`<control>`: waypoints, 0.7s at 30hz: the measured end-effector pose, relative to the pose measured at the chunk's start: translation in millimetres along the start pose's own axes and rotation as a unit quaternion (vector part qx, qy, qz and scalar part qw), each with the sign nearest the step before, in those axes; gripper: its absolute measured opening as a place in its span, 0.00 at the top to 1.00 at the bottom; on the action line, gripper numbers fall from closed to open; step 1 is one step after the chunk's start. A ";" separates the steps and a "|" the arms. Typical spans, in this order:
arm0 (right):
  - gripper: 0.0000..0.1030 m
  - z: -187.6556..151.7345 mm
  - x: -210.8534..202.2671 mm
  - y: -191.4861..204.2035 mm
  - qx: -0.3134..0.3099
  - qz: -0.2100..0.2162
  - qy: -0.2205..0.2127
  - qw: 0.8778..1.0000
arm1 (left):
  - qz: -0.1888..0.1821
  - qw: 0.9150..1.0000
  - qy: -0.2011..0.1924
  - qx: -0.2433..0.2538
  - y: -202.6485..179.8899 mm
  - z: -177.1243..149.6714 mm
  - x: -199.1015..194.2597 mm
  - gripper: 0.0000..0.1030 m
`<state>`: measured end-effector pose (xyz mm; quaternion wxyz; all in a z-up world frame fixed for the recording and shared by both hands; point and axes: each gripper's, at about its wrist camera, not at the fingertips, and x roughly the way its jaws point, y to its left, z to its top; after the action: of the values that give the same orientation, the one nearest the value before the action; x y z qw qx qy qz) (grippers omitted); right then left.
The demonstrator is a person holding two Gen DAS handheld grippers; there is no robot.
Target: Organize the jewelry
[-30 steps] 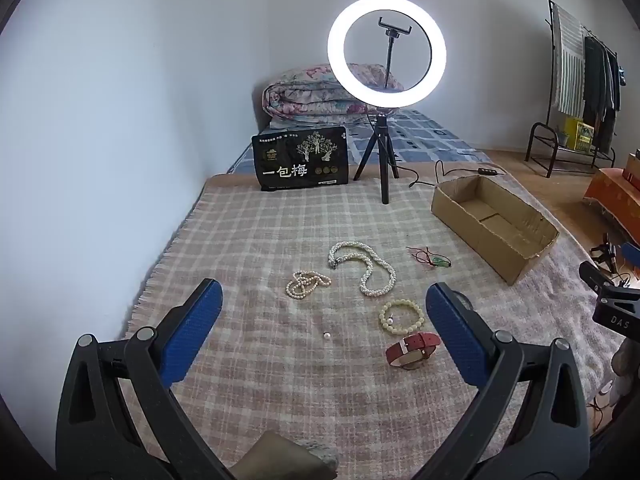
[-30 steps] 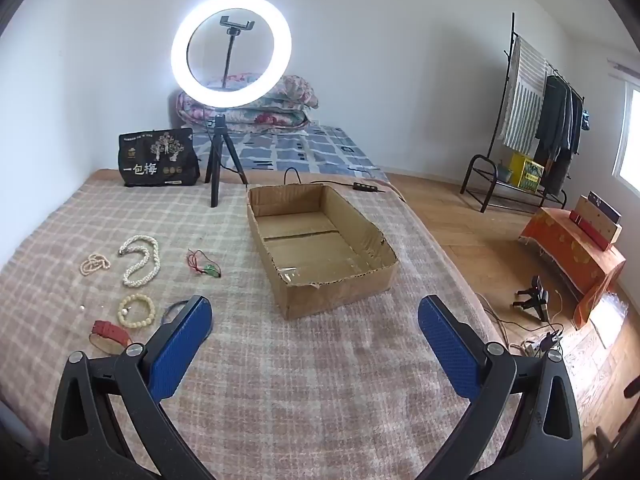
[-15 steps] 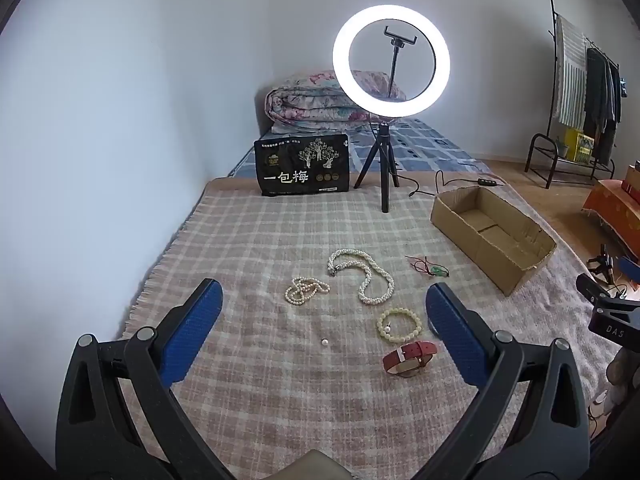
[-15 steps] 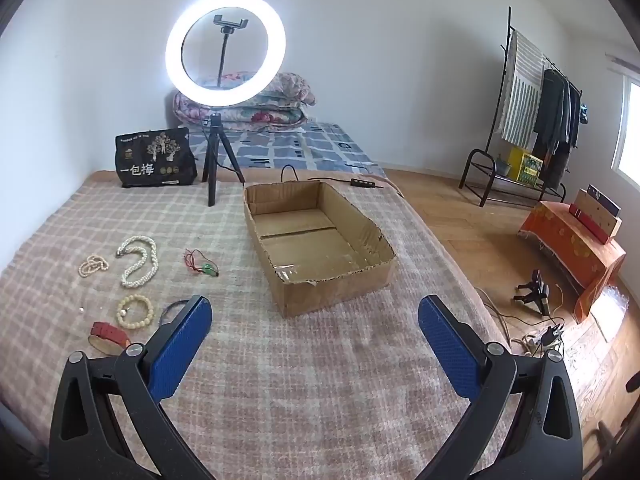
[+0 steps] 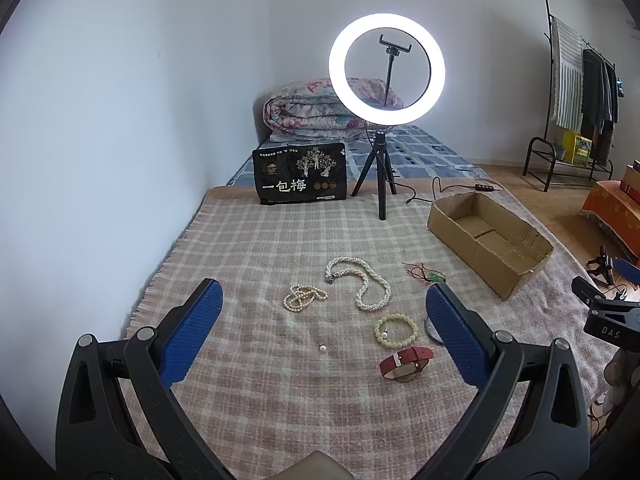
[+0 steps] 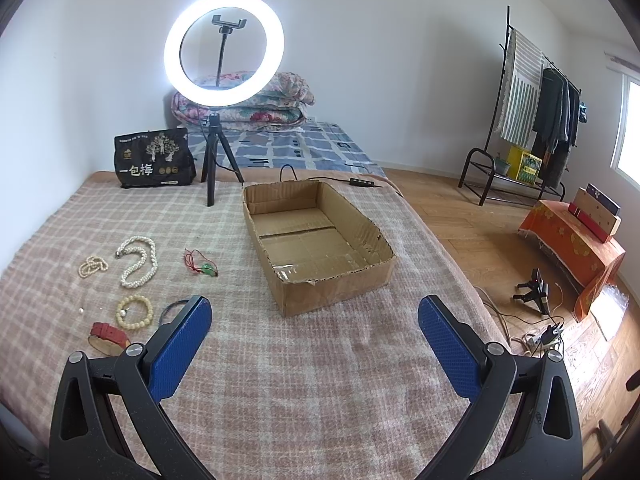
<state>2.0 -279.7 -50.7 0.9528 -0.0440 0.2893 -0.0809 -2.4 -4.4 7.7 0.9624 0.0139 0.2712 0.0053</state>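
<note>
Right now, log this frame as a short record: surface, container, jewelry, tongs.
surface: checked blanket
container: cardboard box, nothing in it
jewelry: pearl necklace, small pearl strand, bead bracelet, red watch, red cord, loose pearl, all on blanket
left tongs: open, holding nothing
right tongs: open, holding nothing

Open blanket ahead, clutter left of the box

I see bare plaid blanket [image 6: 320, 360] before the cardboard box [image 6: 316, 240]; scattered jewelry, including the pearl necklace [image 6: 138, 260] and red watch [image 6: 108, 334], crowds its left; the ring light tripod [image 6: 214, 168] stands behind.
</note>
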 end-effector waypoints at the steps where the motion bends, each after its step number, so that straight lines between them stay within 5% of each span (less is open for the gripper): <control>1: 0.01 0.1 0.0 0.0 0.000 0.000 0.000 1.000 | 0.000 1.000 0.001 0.000 0.1 0.4 0.2 0.00; 21: 0.01 1.9 -0.9 -5.4 0.009 -0.007 -0.002 1.000 | 0.000 1.000 -0.007 -0.002 -4.5 5.6 -3.8 0.00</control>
<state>1.7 -284.7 -48.0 0.9533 -0.0374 0.2859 -0.0897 -2.7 -9.0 14.4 0.9642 0.0119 0.2649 0.0056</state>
